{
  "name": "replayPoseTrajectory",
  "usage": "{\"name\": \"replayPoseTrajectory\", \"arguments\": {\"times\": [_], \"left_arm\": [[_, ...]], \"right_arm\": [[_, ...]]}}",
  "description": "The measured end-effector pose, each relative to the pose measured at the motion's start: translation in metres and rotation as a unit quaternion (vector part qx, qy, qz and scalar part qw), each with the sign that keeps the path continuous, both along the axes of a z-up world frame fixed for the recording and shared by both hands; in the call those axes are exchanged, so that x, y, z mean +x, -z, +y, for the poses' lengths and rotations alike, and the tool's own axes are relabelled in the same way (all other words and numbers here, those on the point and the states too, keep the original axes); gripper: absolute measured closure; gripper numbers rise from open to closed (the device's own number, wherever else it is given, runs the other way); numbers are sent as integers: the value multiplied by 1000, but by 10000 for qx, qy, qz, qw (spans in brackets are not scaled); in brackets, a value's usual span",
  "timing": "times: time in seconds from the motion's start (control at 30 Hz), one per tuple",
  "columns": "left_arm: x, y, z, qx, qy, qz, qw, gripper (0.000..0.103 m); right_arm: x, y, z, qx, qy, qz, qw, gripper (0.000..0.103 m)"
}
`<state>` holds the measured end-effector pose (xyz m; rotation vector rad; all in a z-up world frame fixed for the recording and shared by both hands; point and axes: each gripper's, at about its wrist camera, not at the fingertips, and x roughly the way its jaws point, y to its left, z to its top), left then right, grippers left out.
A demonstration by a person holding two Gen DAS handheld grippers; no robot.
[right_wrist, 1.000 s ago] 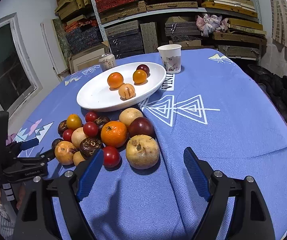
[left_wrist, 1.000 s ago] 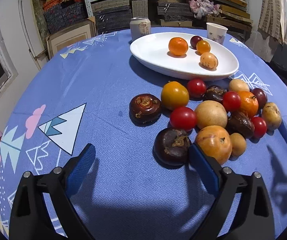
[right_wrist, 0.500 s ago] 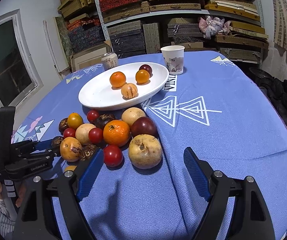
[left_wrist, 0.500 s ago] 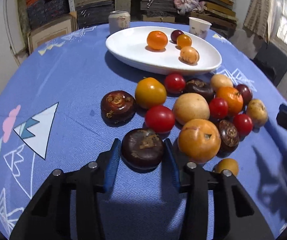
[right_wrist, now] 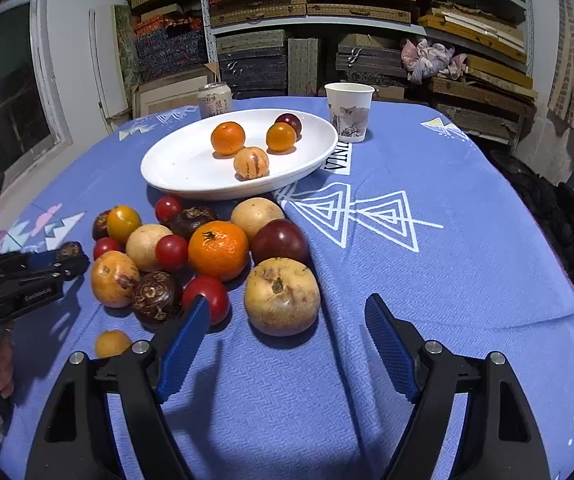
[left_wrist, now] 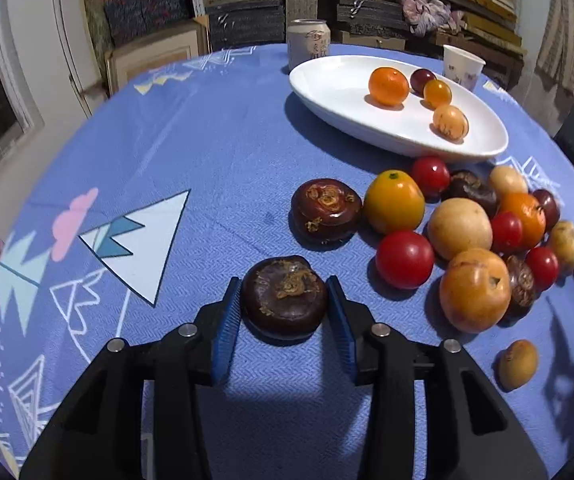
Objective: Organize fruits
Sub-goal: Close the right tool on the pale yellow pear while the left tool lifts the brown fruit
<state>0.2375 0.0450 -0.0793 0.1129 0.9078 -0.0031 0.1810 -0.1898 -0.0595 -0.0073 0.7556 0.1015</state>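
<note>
While the dark brown water chestnut sits on the blue tablecloth at the left edge of the fruit pile, the left gripper pinches it, a blue pad pressed to each flank. It looks firm and hard-skinned, flattened like a button, so a squeeze across its widest girth, as now, should hold; the glossy skin may slip if the pads ride up toward the crusty top. It is probably light.

Just beyond it lies a second water chestnut, then a yellow-orange tomato and a red cherry tomato; these smooth, thin-skinned ones look soft and want a gentle grip at the middle. Further right the pile holds a tan round fruit and an orange persimmon-like fruit, both wide and likely heavier.

Behind the pile, the white oval plate already carries four fruits, among them a mandarin.

At the right, the right gripper is spread with nothing between its pads, its jaws closing slightly, just short of a large blemished pale yellow fruit. That one looks heaviest; its width nearly fills the jaws, so a centred grip across its middle seems safest.
</note>
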Motion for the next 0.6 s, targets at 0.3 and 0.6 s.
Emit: {"name": "replayPoseTrajectory", "arguments": {"times": [0.3, 0.6], "left_arm": [[-1, 2, 11, -348, -9, 7, 9994, 60], [-2, 1, 12, -454, 32, -7, 9990, 62]], "right_arm": [[19, 12, -4, 229, -13, 381, 9990, 51], [18, 11, -4, 307, -27, 340, 9989, 58]]}}
